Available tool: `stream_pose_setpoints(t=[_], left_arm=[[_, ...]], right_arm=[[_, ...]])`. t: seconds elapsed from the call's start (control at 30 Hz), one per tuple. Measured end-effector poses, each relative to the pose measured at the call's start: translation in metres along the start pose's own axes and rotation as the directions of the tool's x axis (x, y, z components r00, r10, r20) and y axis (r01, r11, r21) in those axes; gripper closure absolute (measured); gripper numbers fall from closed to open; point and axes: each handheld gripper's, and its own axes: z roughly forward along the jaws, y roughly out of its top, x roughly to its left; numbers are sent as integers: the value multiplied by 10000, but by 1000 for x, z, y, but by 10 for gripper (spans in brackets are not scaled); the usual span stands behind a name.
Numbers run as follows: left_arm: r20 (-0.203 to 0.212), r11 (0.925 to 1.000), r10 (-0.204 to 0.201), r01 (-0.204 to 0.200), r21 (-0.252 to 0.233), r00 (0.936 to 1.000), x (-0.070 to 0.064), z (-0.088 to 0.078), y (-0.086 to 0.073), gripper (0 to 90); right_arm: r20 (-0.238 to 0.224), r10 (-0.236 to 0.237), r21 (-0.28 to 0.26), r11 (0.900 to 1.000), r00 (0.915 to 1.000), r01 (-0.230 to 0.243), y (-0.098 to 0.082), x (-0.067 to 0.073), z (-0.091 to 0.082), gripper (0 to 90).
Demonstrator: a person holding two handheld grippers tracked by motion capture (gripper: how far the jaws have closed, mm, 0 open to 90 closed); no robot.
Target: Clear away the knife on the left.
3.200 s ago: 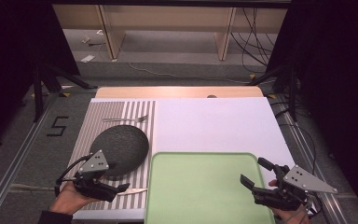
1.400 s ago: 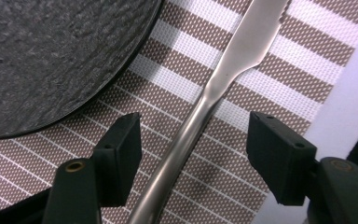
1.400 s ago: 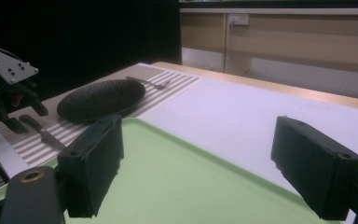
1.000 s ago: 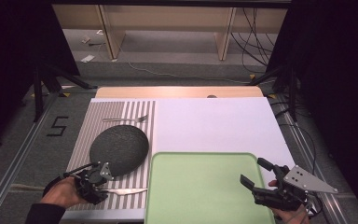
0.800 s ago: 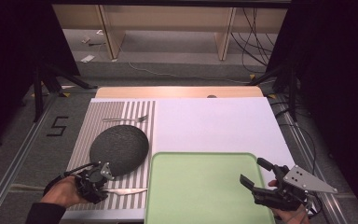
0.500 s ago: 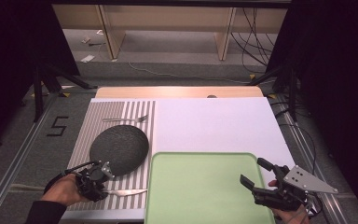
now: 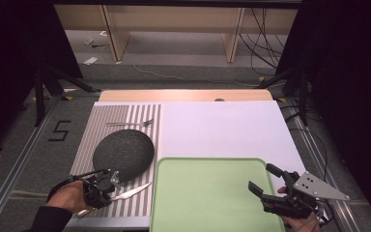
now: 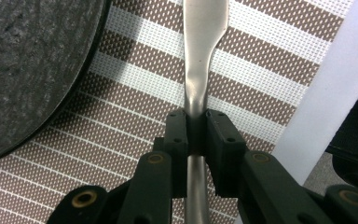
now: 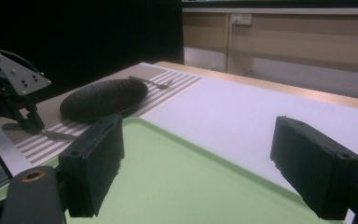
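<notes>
now left tongs [image 8: 196, 135] closing on knife [image 8: 200, 60] handle

Grey carpet floor [image 7: 183, 67], wooden furniture legs [image 7: 113, 31], loose cables [image 7: 263, 29], dark curtains [image 7: 348, 72] both sides.

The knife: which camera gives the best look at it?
The left gripper view: the knife runs up the middle, its handle pinched between the left gripper. The high view shows the knife small on the striped mat. In the right gripper view it is a dim sliver.
</notes>
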Motion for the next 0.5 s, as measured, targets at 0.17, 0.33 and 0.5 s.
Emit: stream_pose_setpoints(t=[0.17,0.33,0.5], left_arm=[[67,9996,-74,76,-287,9999,1,0,-4,795],[123,9993,-183,187,-328,9998,2,-1,-5,797],[234,9985,-361,370,-409,9991,3,-1,-6,797]], right_arm=[[22,29,36,10000,10000,-29,0,0,-1,182],[-1,43,10,10000,10000,-43,0,0,0,183],[41,73,10,10000,10000,-73,0,-1,0,183]])
